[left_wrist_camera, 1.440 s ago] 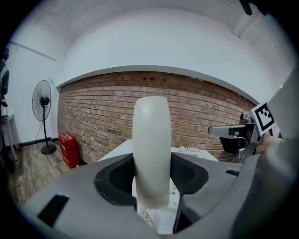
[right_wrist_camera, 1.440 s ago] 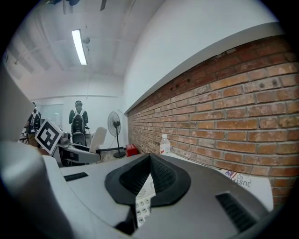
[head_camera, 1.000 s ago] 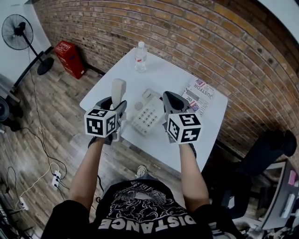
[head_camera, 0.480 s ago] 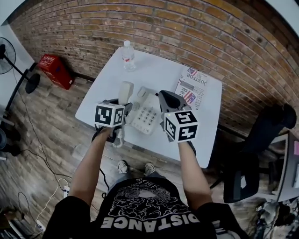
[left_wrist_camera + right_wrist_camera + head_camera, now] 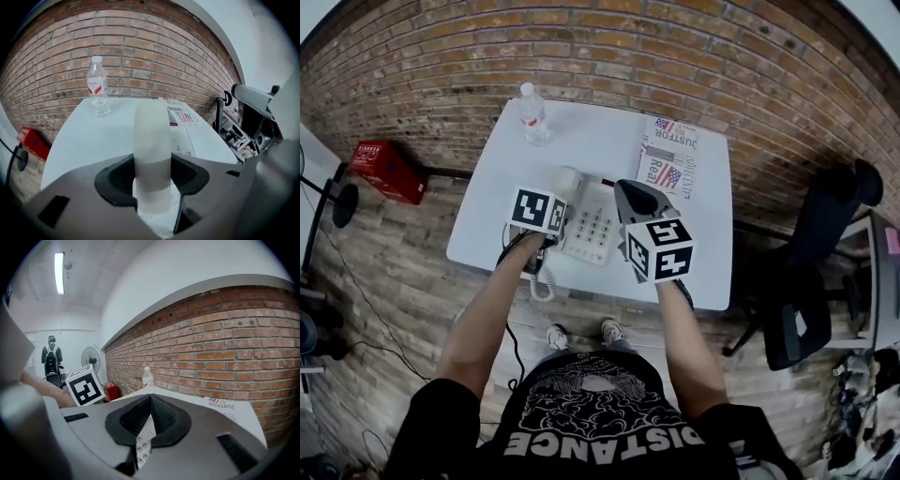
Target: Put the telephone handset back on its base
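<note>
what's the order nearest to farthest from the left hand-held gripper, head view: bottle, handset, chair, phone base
1. handset, held in its jaws
2. phone base, just right of it
3. bottle, table's far edge
4. chair, on the floor, far right

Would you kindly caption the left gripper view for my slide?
Left tongs clamp the white handset above the table, water bottle beyond.

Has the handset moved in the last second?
Yes. The handset, clamped in the left gripper, has swung right and down: it stood left of the base; now it is over the base's left side.
</note>
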A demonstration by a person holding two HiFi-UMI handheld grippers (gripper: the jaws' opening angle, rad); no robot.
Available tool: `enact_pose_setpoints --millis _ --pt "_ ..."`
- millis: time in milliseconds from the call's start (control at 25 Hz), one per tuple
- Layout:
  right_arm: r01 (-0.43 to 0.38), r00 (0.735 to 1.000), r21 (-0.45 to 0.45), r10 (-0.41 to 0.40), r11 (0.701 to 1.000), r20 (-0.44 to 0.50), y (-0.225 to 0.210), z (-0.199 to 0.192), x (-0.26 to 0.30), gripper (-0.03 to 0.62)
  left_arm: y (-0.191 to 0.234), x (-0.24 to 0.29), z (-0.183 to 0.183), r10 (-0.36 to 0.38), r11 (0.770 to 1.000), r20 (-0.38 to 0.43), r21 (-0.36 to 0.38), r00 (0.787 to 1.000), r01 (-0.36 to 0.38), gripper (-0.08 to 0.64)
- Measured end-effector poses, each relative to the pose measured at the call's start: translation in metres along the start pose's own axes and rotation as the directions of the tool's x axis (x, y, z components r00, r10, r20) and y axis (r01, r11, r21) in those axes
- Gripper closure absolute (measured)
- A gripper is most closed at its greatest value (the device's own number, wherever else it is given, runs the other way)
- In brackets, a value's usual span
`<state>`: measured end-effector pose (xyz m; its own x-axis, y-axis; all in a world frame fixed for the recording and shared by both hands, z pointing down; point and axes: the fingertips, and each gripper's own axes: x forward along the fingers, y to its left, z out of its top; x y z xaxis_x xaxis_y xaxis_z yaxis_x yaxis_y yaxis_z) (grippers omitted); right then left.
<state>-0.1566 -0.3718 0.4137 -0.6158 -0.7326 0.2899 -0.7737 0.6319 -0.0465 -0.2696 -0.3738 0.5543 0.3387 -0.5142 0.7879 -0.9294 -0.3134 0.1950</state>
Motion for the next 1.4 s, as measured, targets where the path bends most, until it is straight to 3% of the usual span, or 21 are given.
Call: enact_pose_setpoints --millis 400,760,1400 --pt "0.099 0.995 0.031 -0.099 0.995 -0.004 -0.016 -0.008 -0.015 0.592 -0.001 0.026 0.003 -0.010 1.000 -0.107 0.012 0.994 0.011 0.342" --pt "0.117 0.993 0.032 -0.116 0.993 -0.018 -0.021 -0.016 -0.022 0.592 -0.001 0.043 0.000 0.005 1.000 -0.163 -0.018 0.987 -0.008 0.341" --pt "0.104 0.994 0.026 -0.104 0.994 -0.024 -0.027 -0.017 -0.022 0.592 -0.003 0.047 0.000 -0.005 1.000 -0.150 -0.017 0.989 0.002 0.324"
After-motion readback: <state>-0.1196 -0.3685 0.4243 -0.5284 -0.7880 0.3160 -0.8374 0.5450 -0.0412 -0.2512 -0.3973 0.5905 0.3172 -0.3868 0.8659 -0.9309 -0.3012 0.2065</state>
